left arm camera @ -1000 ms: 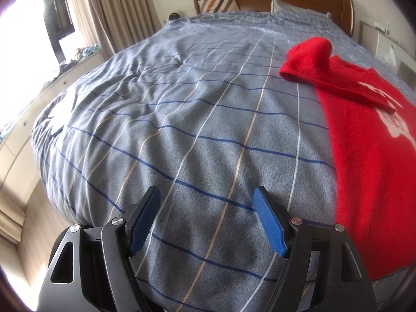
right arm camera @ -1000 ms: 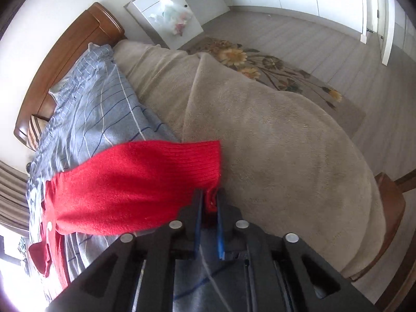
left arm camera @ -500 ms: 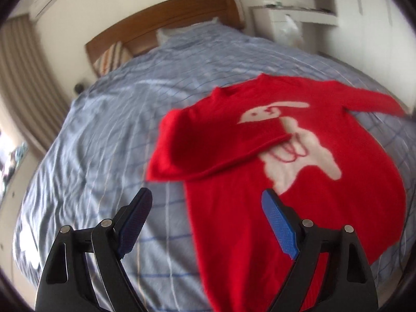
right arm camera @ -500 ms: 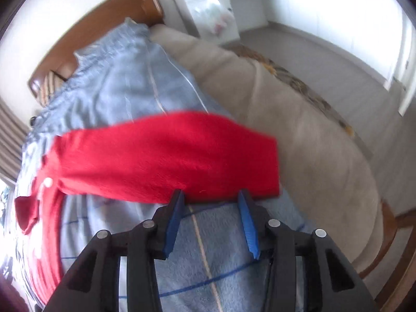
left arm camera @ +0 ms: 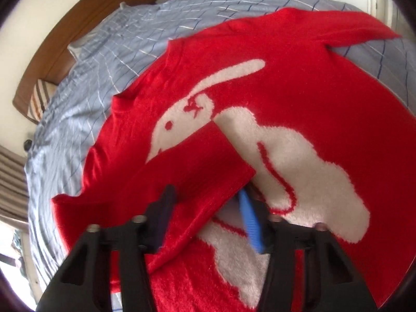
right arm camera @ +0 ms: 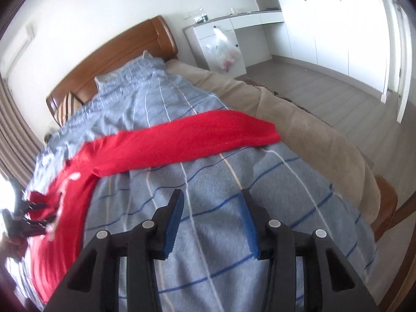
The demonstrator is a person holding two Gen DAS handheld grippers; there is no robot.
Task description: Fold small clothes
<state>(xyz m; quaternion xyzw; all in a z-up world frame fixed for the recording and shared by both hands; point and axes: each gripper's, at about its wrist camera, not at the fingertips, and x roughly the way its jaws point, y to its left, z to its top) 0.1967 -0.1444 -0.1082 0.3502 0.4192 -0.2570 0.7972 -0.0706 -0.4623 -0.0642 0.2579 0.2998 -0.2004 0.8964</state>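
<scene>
A red sweater (left arm camera: 299, 83) with a white rabbit motif lies flat on the blue checked bed cover (left arm camera: 109, 59). One sleeve (left arm camera: 166, 179) is folded across its chest. My left gripper (left arm camera: 205, 202) is open, its jaws standing on either side of that sleeve's cuff end. The other sleeve (right arm camera: 187, 140) lies stretched out over the cover in the right wrist view. My right gripper (right arm camera: 212, 208) is open and empty, above the cover (right arm camera: 234, 182), a little short of that sleeve. The left gripper (right arm camera: 28, 221) shows blurred at the far left there.
A wooden headboard (right arm camera: 109, 59) and a striped pillow (right arm camera: 65, 106) are at the head of the bed. A beige blanket (right arm camera: 312, 135) covers the bed's right side. A white desk (right arm camera: 234, 23) with a hanging plastic bag stands beyond; grey floor lies to the right.
My right gripper has let go of the stretched sleeve's cuff, opened, and pulled back. My left gripper has swung from the bare cover onto the sweater, over the folded sleeve.
</scene>
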